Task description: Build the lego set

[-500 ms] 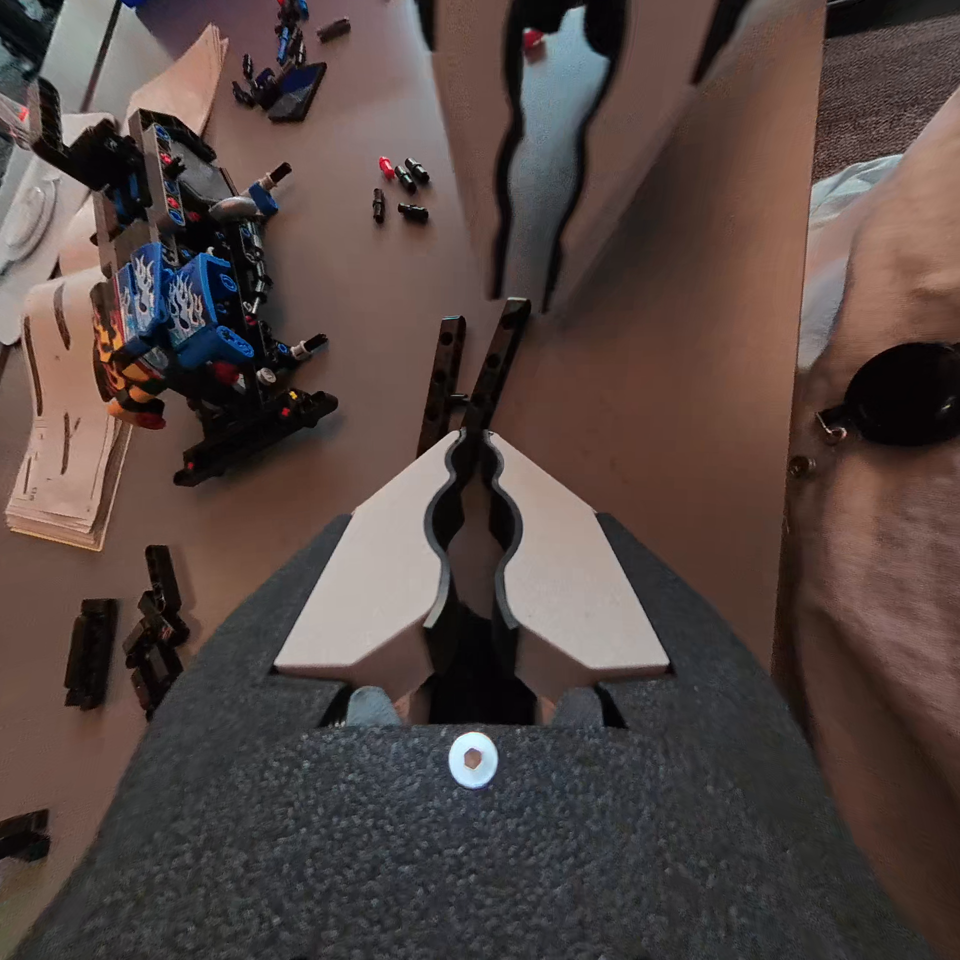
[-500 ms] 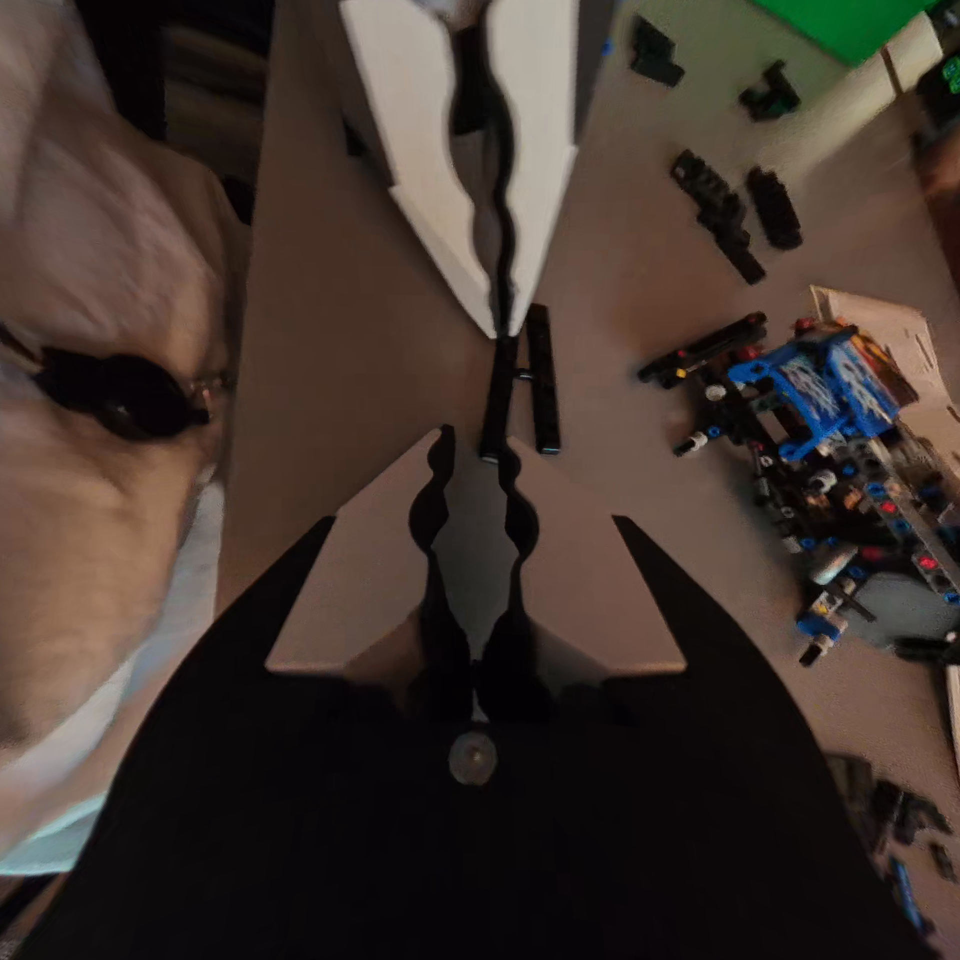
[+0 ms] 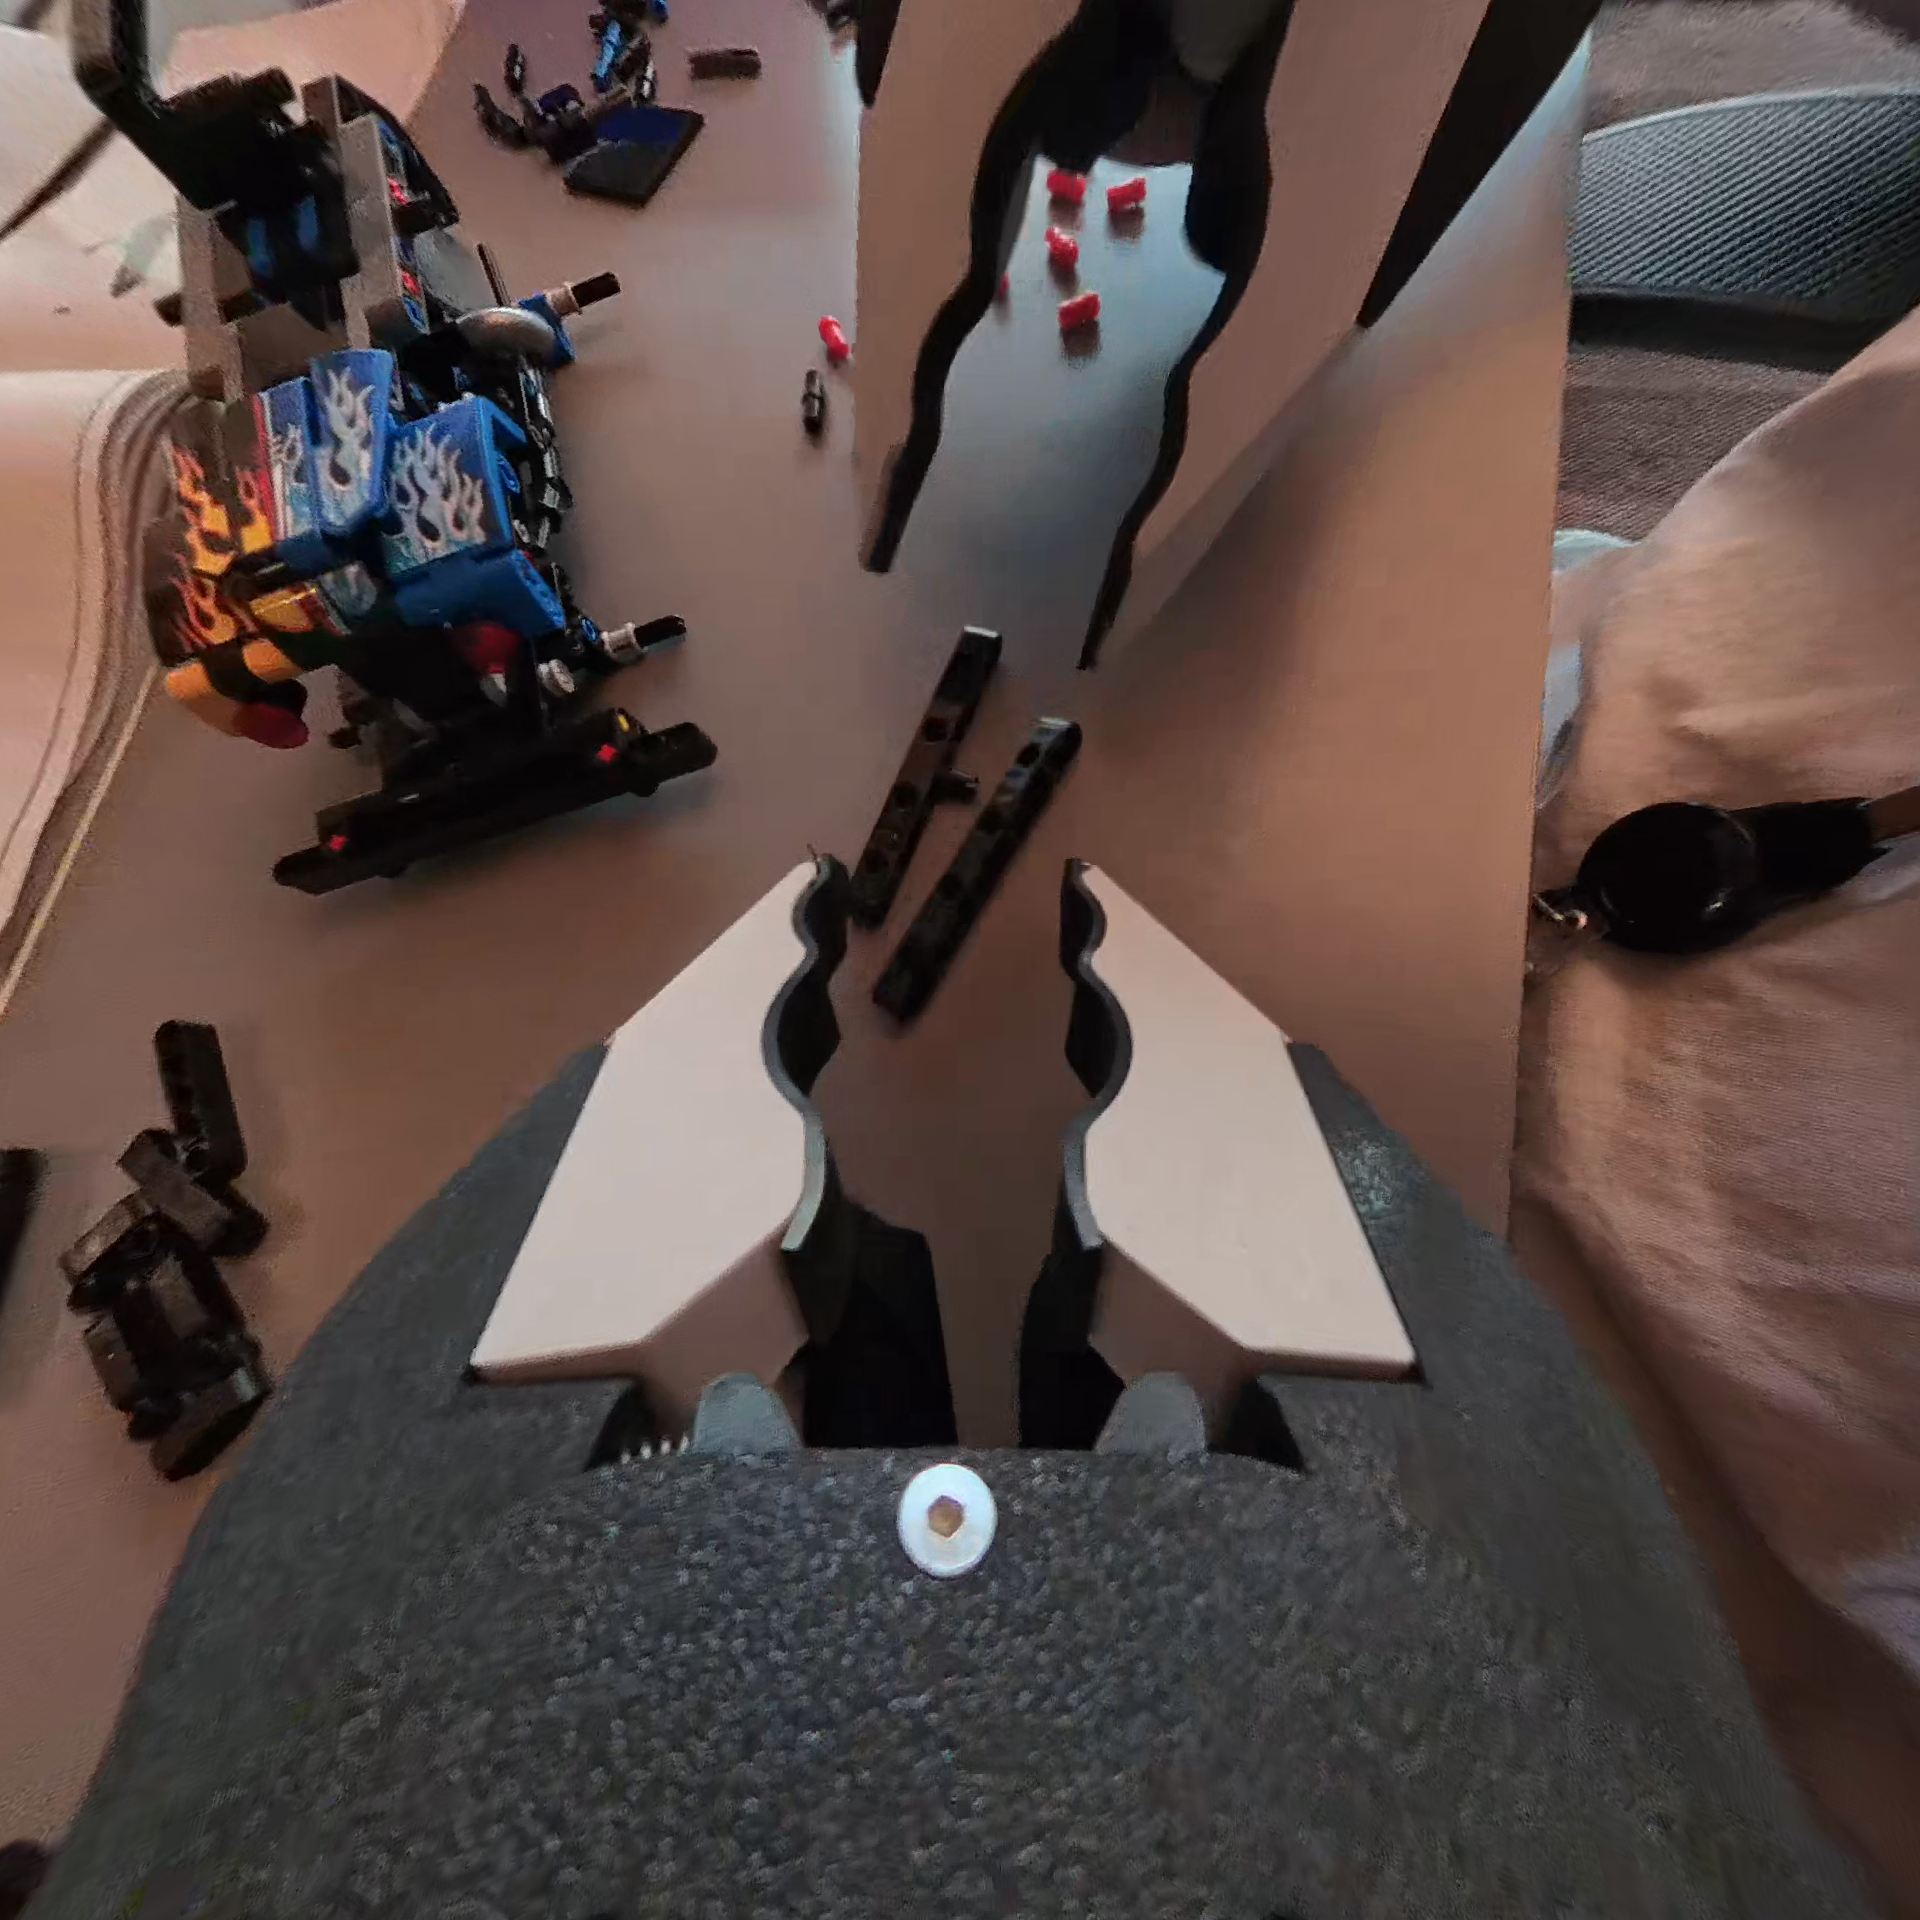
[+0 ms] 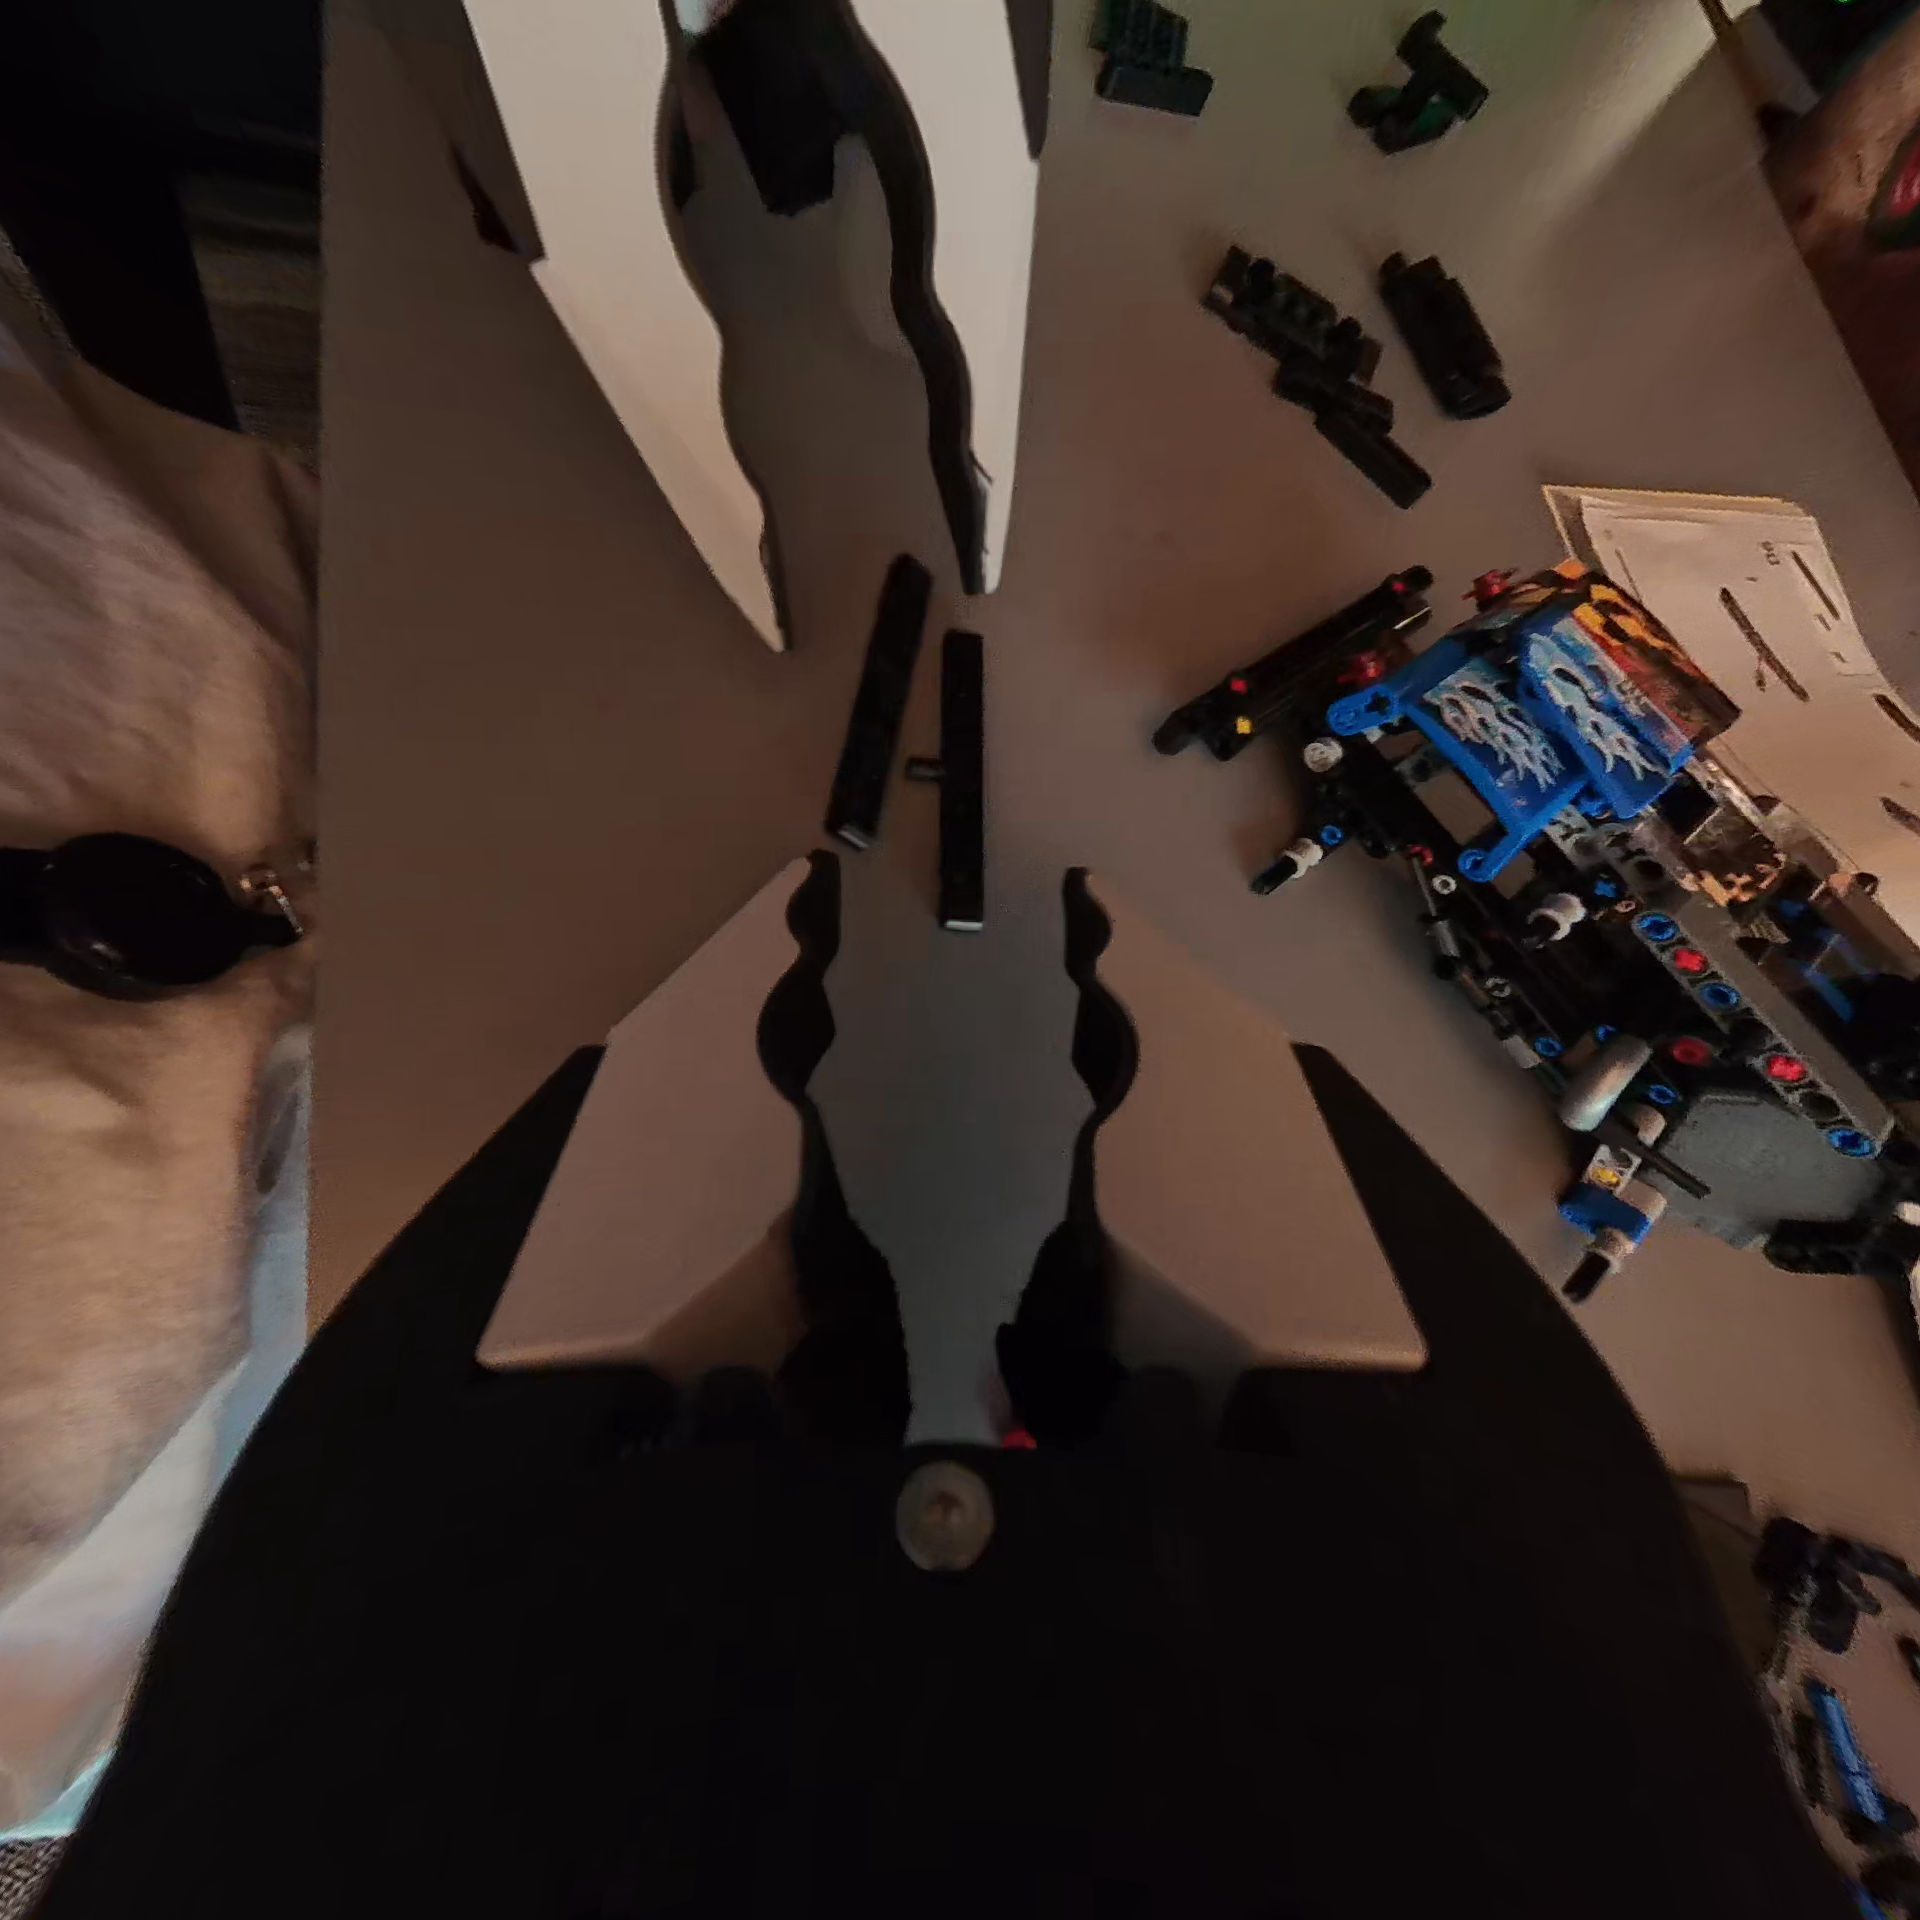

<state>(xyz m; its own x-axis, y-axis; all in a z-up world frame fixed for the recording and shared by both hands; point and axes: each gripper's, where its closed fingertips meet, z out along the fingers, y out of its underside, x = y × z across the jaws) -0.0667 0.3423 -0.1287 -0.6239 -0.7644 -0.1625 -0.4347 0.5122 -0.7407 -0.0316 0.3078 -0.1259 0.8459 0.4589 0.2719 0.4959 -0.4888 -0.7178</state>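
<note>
Facing each other across the desk (image 3: 1299, 831), both grippers hover with two black beams between them. Left gripper (image 3: 940, 883): fingers spread, nothing held. Right gripper (image 4: 940, 883): fingers spread too, empty; it also shows at the top of the left wrist view.

The two black beams (image 3: 961, 831) lie side by side on the desk, slightly splayed, just ahead of the left fingertips. A short pin sticks out sideways from one beam toward the other; can't tell if it bridges them. In the right wrist view the same pair (image 4: 920, 738) sits between the two sets of fingertips, nothing covering them.

Surroundings:
- Partly built model (image 3: 384, 540), blue panels with flame print, orange/yellow flame section, black frame, lies left of the beams, well apart from them. Right wrist view shows it on the right (image 4: 1579, 894).
- Instruction booklet (image 4: 1766, 582) under/behind the model.
- Pile of black parts (image 3: 166, 1257) on the desk to the near left.
- Red pins (image 3: 1081, 249) scattered behind the right gripper, seen through its gap; one red pin and one black pin (image 3: 814, 400) beside it.
- Flat dark-blue panel and small parts (image 3: 623, 135) at the far end.
- Person's clothing at the desk edge with a black round clip (image 3: 1683, 873).
</note>
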